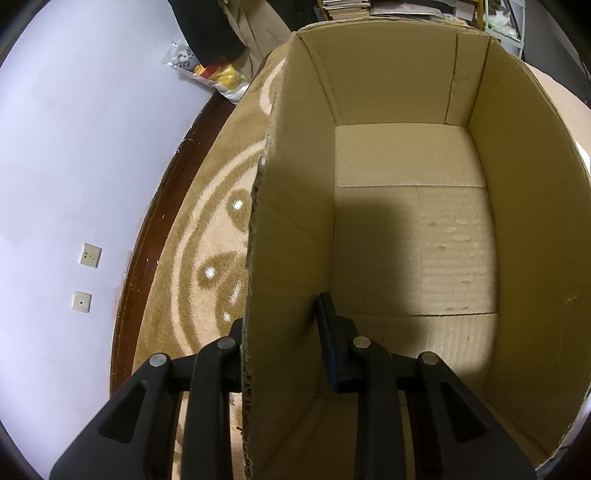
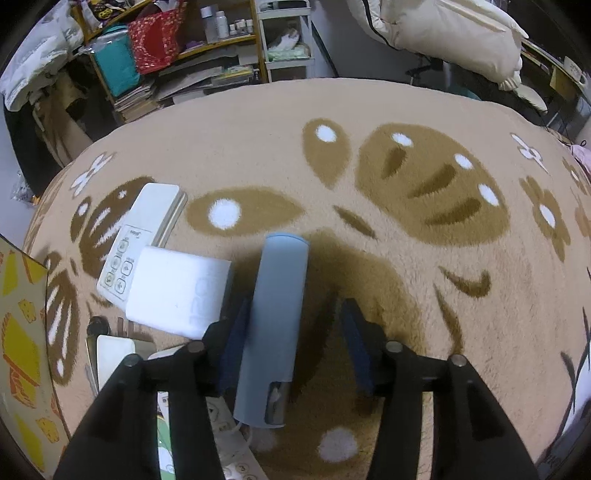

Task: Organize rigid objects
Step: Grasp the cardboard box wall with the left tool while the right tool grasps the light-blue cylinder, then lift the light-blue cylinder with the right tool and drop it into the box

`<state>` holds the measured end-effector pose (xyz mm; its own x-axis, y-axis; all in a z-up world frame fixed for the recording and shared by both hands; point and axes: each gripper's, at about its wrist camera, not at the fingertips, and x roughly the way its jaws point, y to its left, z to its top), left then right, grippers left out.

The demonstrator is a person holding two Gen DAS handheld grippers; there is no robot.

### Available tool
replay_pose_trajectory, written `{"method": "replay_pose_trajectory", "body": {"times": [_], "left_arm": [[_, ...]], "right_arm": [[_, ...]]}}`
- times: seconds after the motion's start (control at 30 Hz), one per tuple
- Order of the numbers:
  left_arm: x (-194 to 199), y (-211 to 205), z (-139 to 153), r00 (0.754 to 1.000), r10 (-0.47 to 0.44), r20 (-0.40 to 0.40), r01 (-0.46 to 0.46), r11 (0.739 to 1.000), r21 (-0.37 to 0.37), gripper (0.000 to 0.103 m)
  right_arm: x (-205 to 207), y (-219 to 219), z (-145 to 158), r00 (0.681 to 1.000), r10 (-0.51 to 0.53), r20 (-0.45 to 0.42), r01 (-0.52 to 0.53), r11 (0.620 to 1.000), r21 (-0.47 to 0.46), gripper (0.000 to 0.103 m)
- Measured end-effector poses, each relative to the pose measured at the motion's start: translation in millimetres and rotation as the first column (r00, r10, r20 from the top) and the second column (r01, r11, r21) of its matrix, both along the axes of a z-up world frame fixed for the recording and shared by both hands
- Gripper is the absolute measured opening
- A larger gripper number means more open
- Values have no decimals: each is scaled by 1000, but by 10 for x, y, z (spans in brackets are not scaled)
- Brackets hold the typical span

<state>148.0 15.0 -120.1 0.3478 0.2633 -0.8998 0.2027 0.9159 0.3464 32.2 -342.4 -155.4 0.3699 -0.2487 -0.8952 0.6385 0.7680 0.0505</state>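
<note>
On patterned carpet (image 2: 369,110), cluttered shelves (image 2: 207,48)

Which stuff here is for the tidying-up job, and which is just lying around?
For the job: cardboard box, held by the left gripper; blue-grey case between the right gripper's fingers; white block; white remote.

Just lying about: shelves, cushion, wall sockets.

A patterned beige carpet (image 2: 369,110) carries an open cardboard box (image 1: 517,184), white remotes (image 2: 122,258) and a white block (image 2: 173,291).
</note>
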Motion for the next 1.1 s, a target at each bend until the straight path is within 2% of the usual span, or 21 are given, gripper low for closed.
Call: {"method": "replay_pose_trajectory", "body": {"times": [0.23, 0.3, 0.37, 0.43, 0.47, 0.7, 0.97, 1.1], "left_arm": [[0, -16, 10, 1000, 9, -1, -9, 1000, 5, 26], [-2, -22, 15, 1000, 7, 0, -7, 1000, 7, 26], [-9, -24, 17, 1000, 6, 1, -6, 1000, 9, 26], [-20, -19, 9, 1000, 4, 2, -4, 1000, 9, 26], [-22, -21, 9, 1000, 3, 2, -3, 1000, 11, 26], [-67, -77, -14, 1000, -12, 5, 12, 1000, 27, 25], [-39, -77, 4, 1000, -12, 5, 12, 1000, 27, 25], [-42, -86, -2, 1000, -17, 6, 17, 999, 33, 25]], "right_arm": [[-53, -11, 27, 1000, -5, 8, 5, 1000, 24, 52], [-55, -22, 26, 1000, -5, 16, 4, 999, 49, 42], [-52, -17, 27, 1000, -4, 15, 3, 998, 70, 36], [-22, 13, 12, 1000, 15, -6, -14, 998, 63, 35], [-5, 27, 9, 999, 31, -5, -31, 997, 67, 30], [37, 109, 95, 998, 61, 4, -61, 998, 6, 28], [-44, 156, 451, 989, 76, 128, -75, 997, -12, 28], [-45, 275, 687, 971, 118, 206, -114, 993, -33, 28]]}}
